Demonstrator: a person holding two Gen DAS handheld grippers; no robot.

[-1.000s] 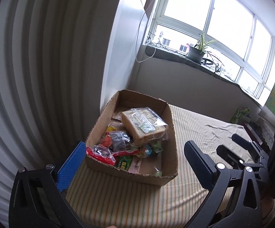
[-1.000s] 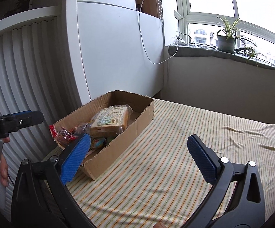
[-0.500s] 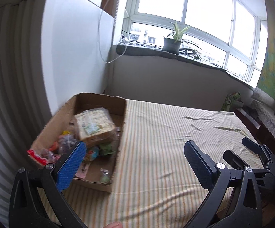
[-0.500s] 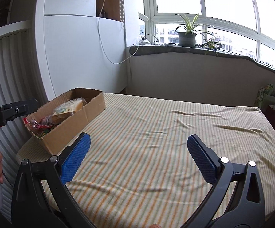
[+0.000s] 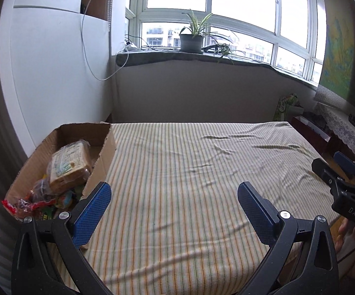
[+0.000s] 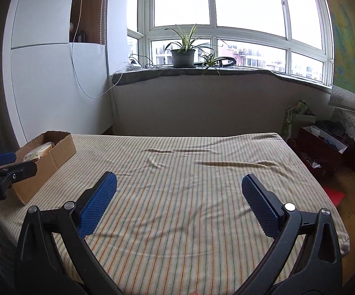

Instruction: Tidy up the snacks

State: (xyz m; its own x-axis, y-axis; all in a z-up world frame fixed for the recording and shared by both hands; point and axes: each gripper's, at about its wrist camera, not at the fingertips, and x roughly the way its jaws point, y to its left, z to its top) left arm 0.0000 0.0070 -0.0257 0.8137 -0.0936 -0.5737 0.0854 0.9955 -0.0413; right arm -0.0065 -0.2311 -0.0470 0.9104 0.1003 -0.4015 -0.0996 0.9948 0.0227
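Snacks (image 5: 54,184) all lie in cardboard box (image 5: 103,152) at bed's (image 5: 189,184) left corner, striped sheet bare, left gripper (image 5: 172,209) and right gripper (image 6: 179,204) both spread wide, holding nothing: fits either sorting ahead or packing finished.

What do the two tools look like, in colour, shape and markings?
Both match. The left tool and the right tool have black forked frames with silver screws. Each finger carries a blue pad with a dotted texture. White lettering marks the right tool's body.
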